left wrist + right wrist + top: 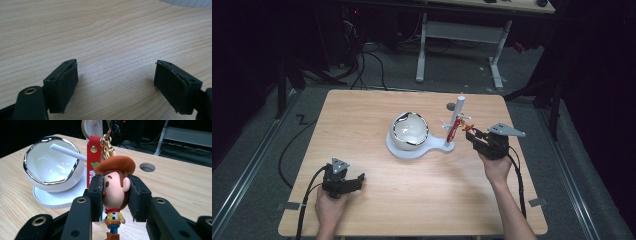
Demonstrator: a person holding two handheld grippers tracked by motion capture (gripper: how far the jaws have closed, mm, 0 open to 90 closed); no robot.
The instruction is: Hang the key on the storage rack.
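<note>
A cowboy figure keychain [114,187] with an orange hat and a red strap [92,162] hangs by its gold ring from the white stand's post [457,117]. My right gripper [115,195] is shut on the figure's head, one pad on each side; in the high view it [472,135] sits just right of the post. The white bowl [409,131] with a chrome rim tilts on the stand's base [432,146]. My left gripper [116,82] rests open on the bare wood, and the high view shows it [354,181] at the front left, far from the stand.
A round cable hole [451,106] lies behind the post. The wooden table [377,200] has open room across its front and left. Beyond the table's far edge are a white desk frame [462,35] and floor cables [372,65].
</note>
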